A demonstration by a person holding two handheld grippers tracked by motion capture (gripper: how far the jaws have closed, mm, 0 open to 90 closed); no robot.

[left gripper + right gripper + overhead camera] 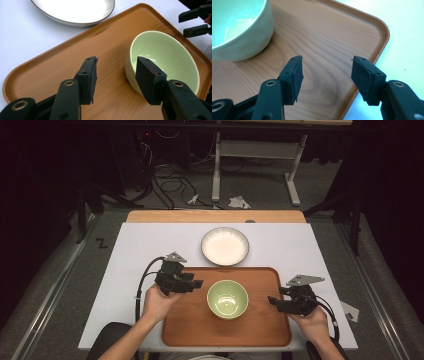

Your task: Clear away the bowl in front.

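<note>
A white-topped table [130, 265] is standing in a dark room, carrying a wooden tray [190, 325]. No writing is showing. The left tool [196, 284] is hovering wide-jawed over the tray's left edge. A green bowl [227, 298] is sitting mid-tray, a white bowl [225, 246] just beyond it. The right tool [271, 300] is gaping wide, angled inward.

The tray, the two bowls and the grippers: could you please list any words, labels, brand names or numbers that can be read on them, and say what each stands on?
No readable text anywhere.
Wooden tray: bare wood grain, no label.
Green bowl: plain glaze, no mark.
White bowl: plain inside, striped rim, no writing.
Left gripper and right gripper: black parts with no lettering visible.
Black mark on the floor, left of the table: a zigzag shape, not clearly a letter.
</note>
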